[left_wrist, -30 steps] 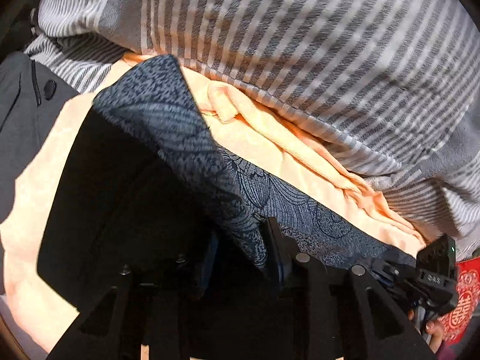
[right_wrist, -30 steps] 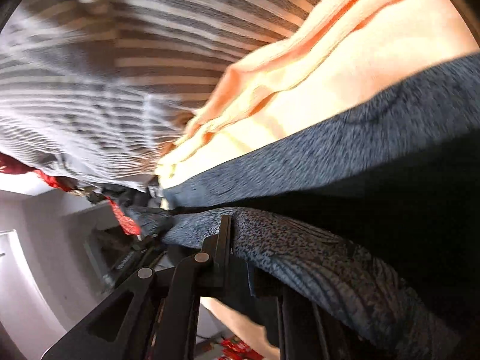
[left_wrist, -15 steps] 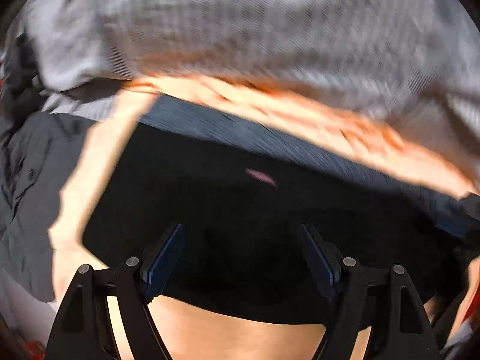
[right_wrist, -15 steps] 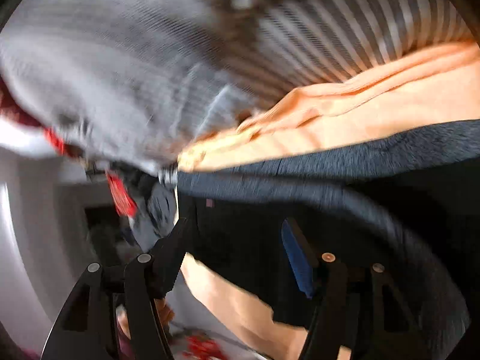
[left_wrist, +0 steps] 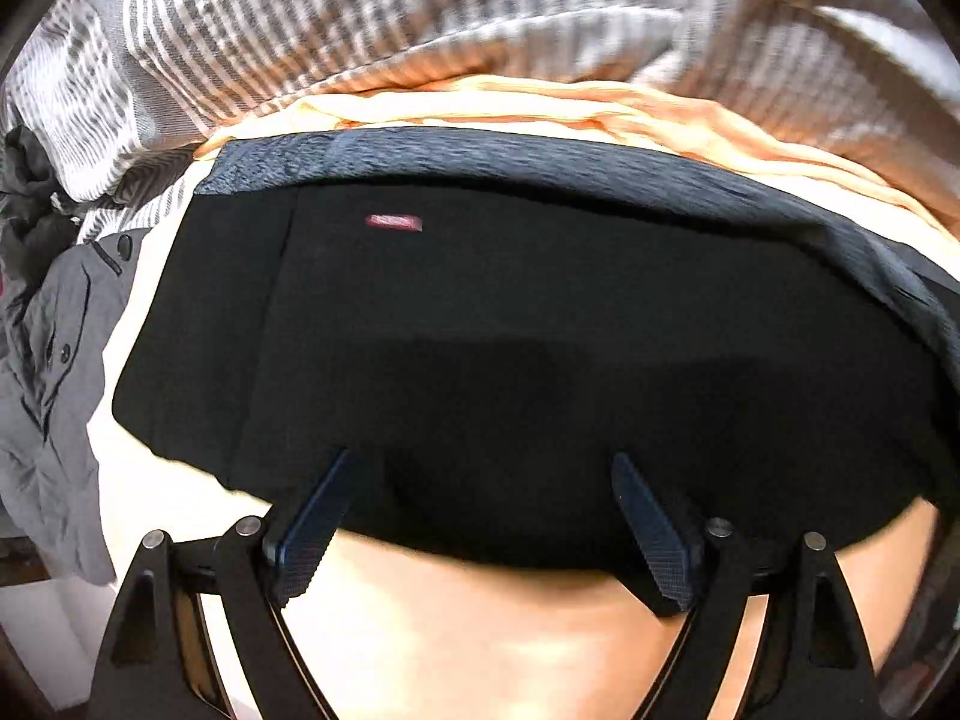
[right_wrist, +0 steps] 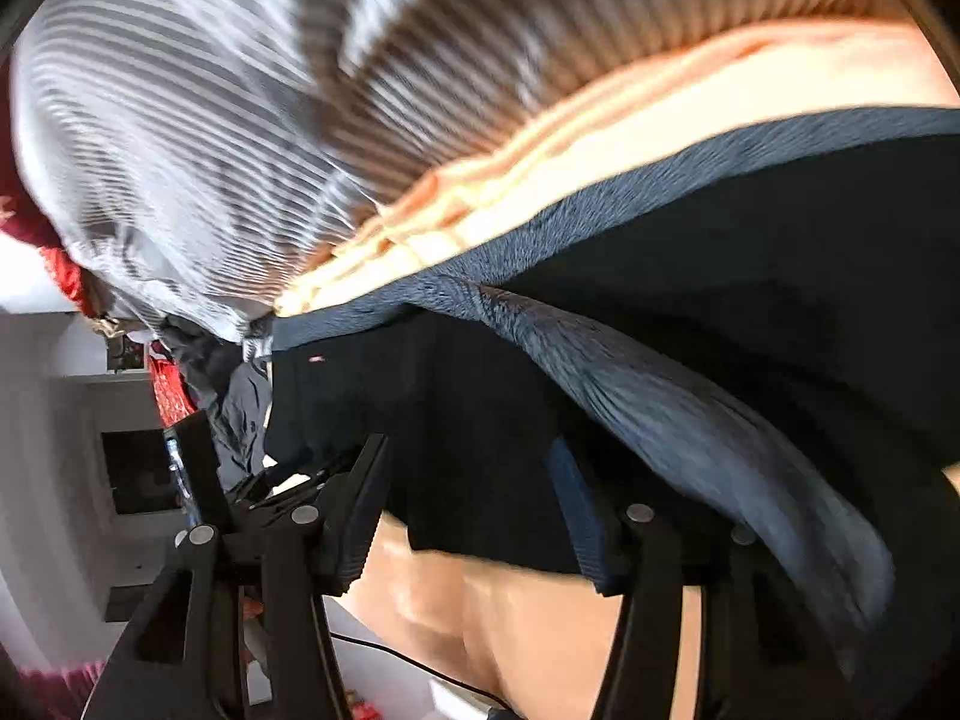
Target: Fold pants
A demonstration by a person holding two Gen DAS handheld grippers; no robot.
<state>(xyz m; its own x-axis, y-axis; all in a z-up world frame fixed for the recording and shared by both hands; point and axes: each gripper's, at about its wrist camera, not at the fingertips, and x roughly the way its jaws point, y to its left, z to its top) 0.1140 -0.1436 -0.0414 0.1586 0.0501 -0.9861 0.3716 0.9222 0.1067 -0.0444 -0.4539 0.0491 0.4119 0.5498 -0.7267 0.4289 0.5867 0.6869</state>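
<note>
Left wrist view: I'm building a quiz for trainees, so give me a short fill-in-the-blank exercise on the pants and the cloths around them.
1. The folded pants are mostly ____ in colour.
2. They lie on a ____-coloured sheet.
3. The small tag on the pants is ____.
4. The bedding beyond the sheet is patterned with ____.

Missing words: black; peach; red; stripes

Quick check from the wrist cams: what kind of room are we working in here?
Most likely a bedroom, working on a bed: the black pants lie on a peach sheet, with a rumpled grey-and-white striped blanket behind and a grey garment heaped at the edge.
</note>
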